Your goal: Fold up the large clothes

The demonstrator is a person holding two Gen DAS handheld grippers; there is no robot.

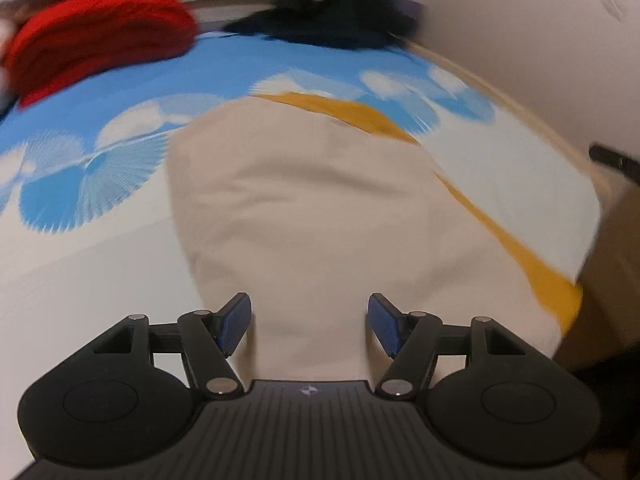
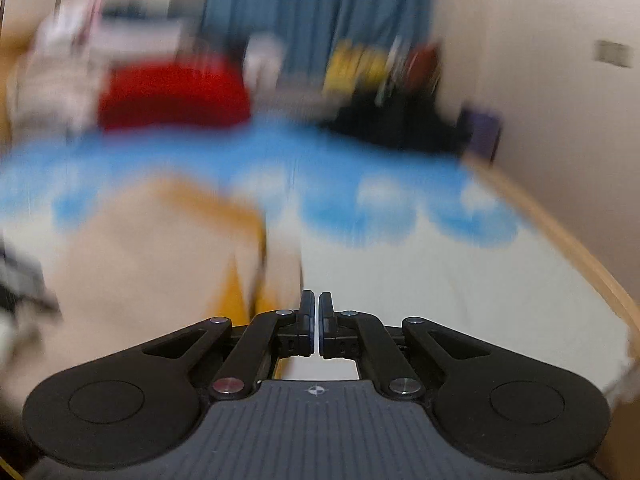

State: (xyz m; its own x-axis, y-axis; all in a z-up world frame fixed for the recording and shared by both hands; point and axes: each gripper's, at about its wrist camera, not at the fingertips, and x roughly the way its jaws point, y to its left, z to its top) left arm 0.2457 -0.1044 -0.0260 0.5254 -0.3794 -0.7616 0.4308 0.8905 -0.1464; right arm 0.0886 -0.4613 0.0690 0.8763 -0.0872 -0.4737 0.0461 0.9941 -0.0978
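Showing left gripper jaws apart.

Beige garment with mustard-yellow edging, folded flat on blue-and-white patterned bed sheet, near bed's corner.

A home bedroom: a bed with a blue-patterned sheet, piled clothes, and a blue curtain.

Blue-white bed; beige garment, red pile, dark clothes
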